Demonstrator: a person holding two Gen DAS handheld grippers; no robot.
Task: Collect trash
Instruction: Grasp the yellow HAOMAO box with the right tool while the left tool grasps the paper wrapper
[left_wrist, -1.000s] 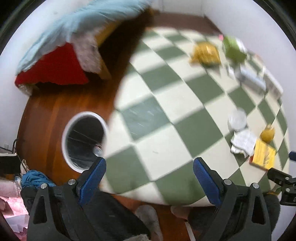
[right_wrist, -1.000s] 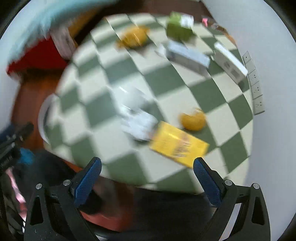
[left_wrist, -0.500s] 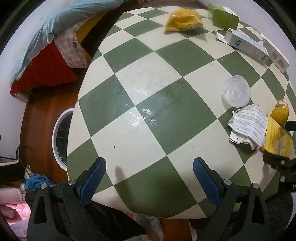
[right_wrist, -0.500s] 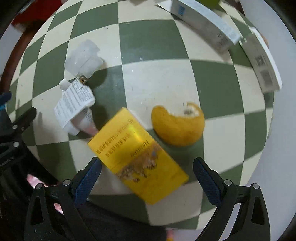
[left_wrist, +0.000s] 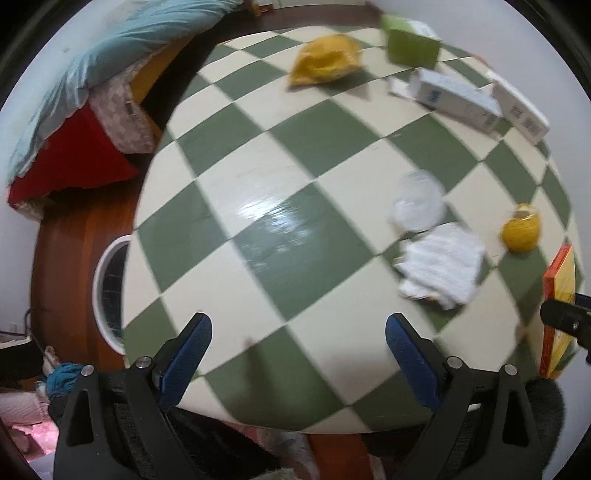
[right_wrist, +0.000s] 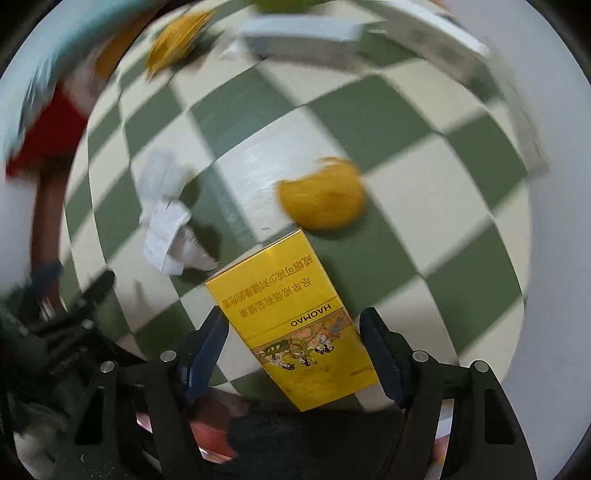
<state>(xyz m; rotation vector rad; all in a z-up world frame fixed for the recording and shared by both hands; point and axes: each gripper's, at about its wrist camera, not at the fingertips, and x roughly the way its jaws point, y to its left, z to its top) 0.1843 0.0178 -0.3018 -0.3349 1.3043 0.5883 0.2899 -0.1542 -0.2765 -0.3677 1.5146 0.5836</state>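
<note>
Trash lies on a green-and-cream checkered round table (left_wrist: 280, 236). A flat yellow box (right_wrist: 295, 321) sits between the fingers of my right gripper (right_wrist: 295, 343), lifted off the table edge; the jaws have closed in around it. It also shows at the right edge of the left wrist view (left_wrist: 559, 306). Beyond it lie an orange peel (right_wrist: 323, 197), crumpled white paper (right_wrist: 166, 229) and a clear plastic lid (left_wrist: 419, 206). My left gripper (left_wrist: 297, 350) is open and empty over the table's near edge.
A white-rimmed trash bin (left_wrist: 109, 291) stands on the wooden floor left of the table. At the table's far side are a yellow bag (left_wrist: 325, 64), a green box (left_wrist: 412, 46) and white cartons (left_wrist: 454, 99). Bedding and red cloth (left_wrist: 74, 162) lie at the left.
My right gripper moved onto the yellow box and narrowed its jaws around it; the box now stands up off the table. My left gripper drew back slightly and stayed open.
</note>
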